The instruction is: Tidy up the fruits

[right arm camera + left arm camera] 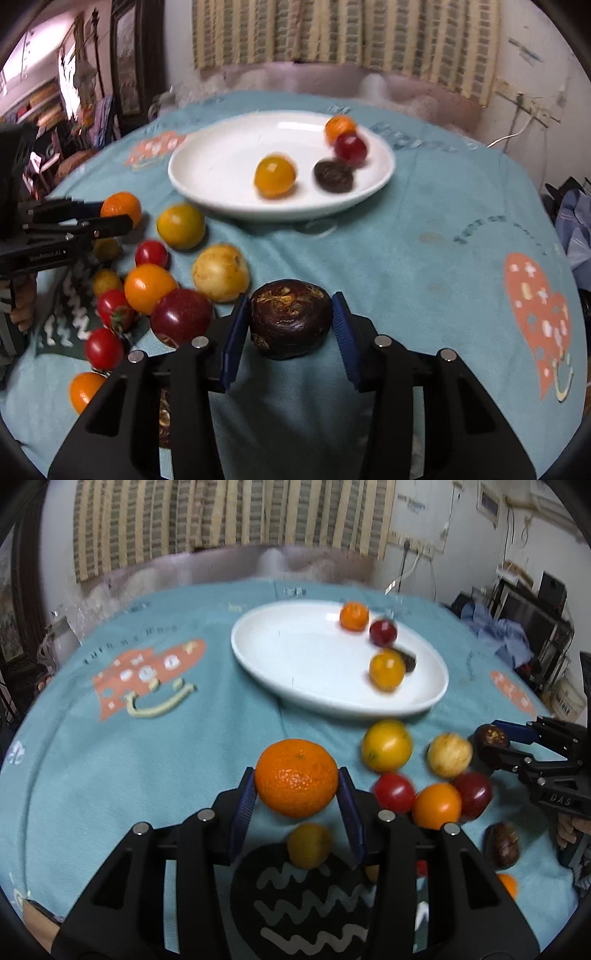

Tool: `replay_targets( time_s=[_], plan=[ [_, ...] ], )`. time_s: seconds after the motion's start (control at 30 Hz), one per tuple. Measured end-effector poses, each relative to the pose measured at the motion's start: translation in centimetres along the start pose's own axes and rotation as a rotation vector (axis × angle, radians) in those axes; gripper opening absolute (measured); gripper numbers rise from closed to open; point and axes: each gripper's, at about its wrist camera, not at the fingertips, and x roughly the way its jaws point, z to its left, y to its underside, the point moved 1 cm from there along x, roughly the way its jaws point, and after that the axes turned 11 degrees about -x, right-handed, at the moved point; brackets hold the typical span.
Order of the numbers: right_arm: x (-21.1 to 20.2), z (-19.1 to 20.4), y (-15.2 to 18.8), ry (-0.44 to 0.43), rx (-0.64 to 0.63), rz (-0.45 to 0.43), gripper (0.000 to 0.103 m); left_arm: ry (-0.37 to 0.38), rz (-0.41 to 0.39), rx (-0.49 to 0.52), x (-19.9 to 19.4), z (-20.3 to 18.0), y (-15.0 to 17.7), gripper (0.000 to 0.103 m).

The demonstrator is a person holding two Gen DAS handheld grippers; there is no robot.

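Dimpled round mandarin (296,777), glossy oval white plate (295,672), wrinkled dark chestnut (290,318)

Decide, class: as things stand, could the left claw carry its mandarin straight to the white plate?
Probably yes. The left claw is shut on the mandarin, held above the teal tablecloth, and nothing lies on the cloth between it and the white plate. The plate's near left side is bare.

readable lettering

you can read "das" on the body of the right gripper (480,747) in the left wrist view. "benrobot.ai" stands on the side of the left gripper (118,216) in the right wrist view. the tablecloth (406,258) print is too blurred to read.
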Motion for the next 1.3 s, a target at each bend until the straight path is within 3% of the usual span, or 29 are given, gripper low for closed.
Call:
replay_targets(
  time_s=[0.13,0.27,0.5,0.53,0.57,0.6,0.63,0.83,1.03,1.17,1.3],
  plan=[
    [-1.8,-1.1,-2.5,0.007,0.050,-0.087,0.045,0.029,-0.037,-0.032,-0.5,-0.9,-3.1,0.045],
    [0.8,-1.3,-5.9,-0.005,0.053,-0.073,0.045,0.015,-0.036,-0.010,1.9,-2.8,-6.3,0.045],
    [5.4,-2.2,-9.1,-0.045,0.135,-0.094,0.047,0.007,0.014,-0.021,6.2,-3.3,-7.3,0.046],
    [5.7,-2.1,-9.4,-0.047,0.137,-0.097,0.050,0.002,0.015,-0.020,6.4,-3.2,-7.3,0.048],
    [6.1,-2.0,-9.8,-0.039,0.138,-0.098,0.066,0.000,0.007,-0.016,6.3,-3.2,-7.2,0.059],
    [6.3,-2.0,-10.0,-0.025,0.138,-0.105,0.068,-0.004,-0.007,-0.012,6.0,-3.2,-7.2,0.066],
    [6.2,-1.8,-10.1,-0.010,0.134,-0.114,0.068,-0.012,-0.027,-0.007,5.4,-3.1,-7.2,0.066],
    [2.2,-2.3,-8.3,-0.067,0.178,-0.135,0.068,0.004,-0.066,-0.040,1.4,-1.6,-6.3,0.066],
    [-3.7,-0.7,-2.3,-0.084,0.141,-0.140,0.069,-0.041,-0.031,0.010,-2.3,0.3,0.6,0.075],
    [-4.8,-0.9,1.6,-0.096,0.209,-0.139,0.069,-0.068,-0.016,0.031,-2.9,0.6,2.7,0.075],
    [-5.1,-1.7,1.9,-0.086,0.238,-0.152,0.069,-0.092,-0.013,0.055,-2.2,0.3,2.9,0.075]
  ],
)
